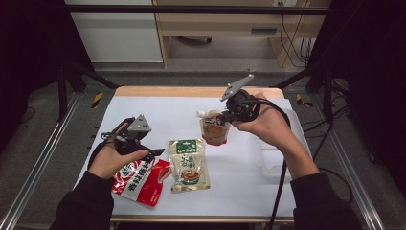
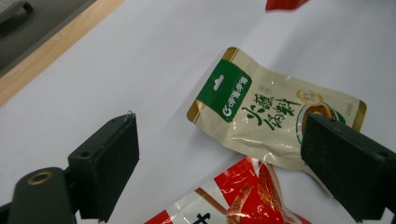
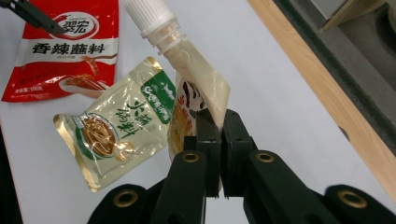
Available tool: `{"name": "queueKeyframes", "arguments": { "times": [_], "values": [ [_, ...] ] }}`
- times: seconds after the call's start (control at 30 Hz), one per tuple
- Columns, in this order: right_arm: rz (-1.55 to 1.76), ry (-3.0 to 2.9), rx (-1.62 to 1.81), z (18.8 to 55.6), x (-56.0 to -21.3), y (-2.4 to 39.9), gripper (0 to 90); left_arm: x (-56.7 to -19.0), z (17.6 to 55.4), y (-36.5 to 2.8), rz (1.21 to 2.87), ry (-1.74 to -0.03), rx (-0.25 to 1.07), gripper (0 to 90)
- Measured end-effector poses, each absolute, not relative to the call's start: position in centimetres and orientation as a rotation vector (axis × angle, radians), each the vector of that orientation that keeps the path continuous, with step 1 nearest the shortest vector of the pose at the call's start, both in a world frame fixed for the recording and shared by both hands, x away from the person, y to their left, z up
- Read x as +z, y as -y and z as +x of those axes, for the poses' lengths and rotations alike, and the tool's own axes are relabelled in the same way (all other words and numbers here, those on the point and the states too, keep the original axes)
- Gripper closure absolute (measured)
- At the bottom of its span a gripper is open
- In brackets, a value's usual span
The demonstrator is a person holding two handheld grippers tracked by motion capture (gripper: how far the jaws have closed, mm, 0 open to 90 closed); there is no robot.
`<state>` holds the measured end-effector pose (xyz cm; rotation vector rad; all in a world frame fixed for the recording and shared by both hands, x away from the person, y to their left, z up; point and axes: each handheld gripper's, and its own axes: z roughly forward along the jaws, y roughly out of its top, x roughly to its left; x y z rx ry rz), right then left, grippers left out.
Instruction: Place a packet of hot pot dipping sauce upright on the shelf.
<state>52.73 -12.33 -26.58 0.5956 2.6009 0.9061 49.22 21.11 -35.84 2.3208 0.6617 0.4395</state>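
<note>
While the right tongs [image 3: 215, 122] pinch the spouted pouch [image 1: 214, 127] by its edge and hold it up off the table [image 1: 249, 182], the left tongs [image 2: 219, 170] hang spread wide and empty.

Judged step: carrying 1 pouch while the left reaches for another. Just under the left jaws lies the red pouch [image 2: 233, 200], the green-topped pouch [image 2: 261, 114] beside it; closing on 1 alone calls for care, since they overlap.
</note>
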Motion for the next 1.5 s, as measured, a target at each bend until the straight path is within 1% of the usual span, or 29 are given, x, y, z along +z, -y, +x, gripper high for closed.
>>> {"name": "queueKeyframes", "arguments": {
  "times": [0.13,0.17,0.2,0.27,0.8,0.87,1.07,1.3,1.5],
  "values": [
    [0.621,-2.565,0.912,53.1,-25.4,14.6,88.4,-37.3,49.0,-21.9,2.29,-0.697,0.434,11.5],
    [0.621,-2.565,0.912,53.1,-25.4,14.6,88.4,-37.3,49.0,-21.9,2.29,-0.697,0.434,11.3],
    [0.634,-2.549,0.917,53.3,-24.9,15.6,88.4,-37.6,49.0,-22.2,2.289,-0.709,0.433,11.3],
    [0.638,-2.542,0.919,53.4,-24.8,16.0,88.5,-37.9,49.1,-22.3,2.3,-0.718,0.432,11.3],
    [0.713,-2.434,0.882,54.5,-22.9,22.7,88.5,-39.1,48.3,-24.4,2.287,-0.791,0.44,11.2],
    [0.715,-2.43,0.883,54.6,-22.9,23.0,88.5,-39.3,48.3,-24.6,2.284,-0.801,0.437,11.1],
    [0.756,-2.397,0.861,55.4,-23.4,25.5,88.5,-39.4,48.3,-25.2,2.271,-0.826,0.438,11.1],
    [0.761,-2.378,0.834,55.5,-23.9,27.0,88.5,-39.7,48.4,-25.5,2.262,-0.837,0.434,11.1],
    [0.804,-2.366,0.816,55.7,-25.0,28.6,88.5,-39.5,48.2,-25.4,2.264,-0.828,0.435,11.2]
  ]
}}
